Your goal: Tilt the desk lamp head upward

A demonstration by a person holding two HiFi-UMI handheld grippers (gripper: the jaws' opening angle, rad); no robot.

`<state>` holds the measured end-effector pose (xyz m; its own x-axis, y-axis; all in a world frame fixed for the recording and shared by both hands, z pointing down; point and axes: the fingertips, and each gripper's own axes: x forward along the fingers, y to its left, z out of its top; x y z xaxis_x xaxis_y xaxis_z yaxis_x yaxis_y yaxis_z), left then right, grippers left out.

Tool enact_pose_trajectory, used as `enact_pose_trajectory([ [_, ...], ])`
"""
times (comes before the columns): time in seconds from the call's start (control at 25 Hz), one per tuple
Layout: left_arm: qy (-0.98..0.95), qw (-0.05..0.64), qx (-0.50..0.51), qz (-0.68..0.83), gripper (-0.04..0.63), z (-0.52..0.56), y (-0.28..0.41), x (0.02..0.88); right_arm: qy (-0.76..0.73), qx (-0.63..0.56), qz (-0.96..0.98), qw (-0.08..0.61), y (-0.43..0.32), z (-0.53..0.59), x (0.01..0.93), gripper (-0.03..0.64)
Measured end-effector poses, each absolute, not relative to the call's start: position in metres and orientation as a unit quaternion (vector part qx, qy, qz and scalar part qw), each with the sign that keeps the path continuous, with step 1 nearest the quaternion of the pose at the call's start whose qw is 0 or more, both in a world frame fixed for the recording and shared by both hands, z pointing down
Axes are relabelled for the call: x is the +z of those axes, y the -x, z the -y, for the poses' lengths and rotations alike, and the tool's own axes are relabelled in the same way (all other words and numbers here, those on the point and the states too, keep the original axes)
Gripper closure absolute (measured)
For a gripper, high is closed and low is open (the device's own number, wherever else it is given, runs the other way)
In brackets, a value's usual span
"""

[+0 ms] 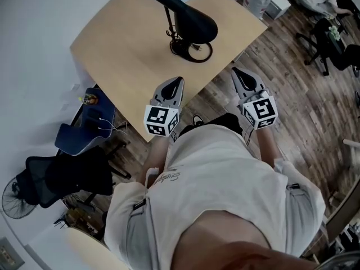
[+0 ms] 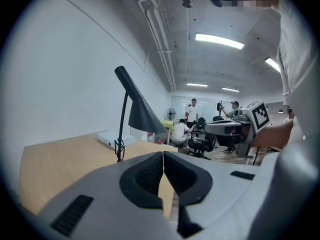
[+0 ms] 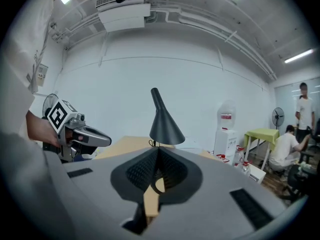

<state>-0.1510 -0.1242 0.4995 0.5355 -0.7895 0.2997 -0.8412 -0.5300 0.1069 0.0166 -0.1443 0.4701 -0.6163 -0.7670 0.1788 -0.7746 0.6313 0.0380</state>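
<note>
Tongs both clenched, empty: left gripper (image 1: 178, 83), right gripper (image 1: 238, 75) near the table (image 1: 118, 49) edge. Desk lamp (image 1: 194, 22) stands farther in, apart. I judge its head (image 3: 165, 126) stiff-hinged, smooth, light; I'd pinch the cone rim.

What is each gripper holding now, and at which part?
Nothing. The left gripper and the right gripper both have their jaws together with nothing between, apart from the desk lamp on the table.

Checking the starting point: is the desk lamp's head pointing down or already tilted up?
Pointing down. The lamp head opens down toward the table in both gripper views.
</note>
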Motion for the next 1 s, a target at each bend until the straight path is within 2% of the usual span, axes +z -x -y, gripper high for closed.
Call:
enact_pose_trajectory([
  [0.24,-0.864,0.137,0.119,0.469,0.579,0.151,0.16,0.516,-0.432,0.027,0.896,0.096,-0.009,0.175,0.471,0.623],
  [0.56,-0.852,0.178,0.133,0.475,0.579,0.193,0.138,0.547,-0.392,0.045,0.912,0.109,-0.011,0.21,0.489,0.623],
  [1.0,-0.814,0.223,0.198,0.498,0.58,0.258,0.136,0.655,-0.335,0.059,0.934,0.108,-0.003,0.257,0.518,0.623],
])
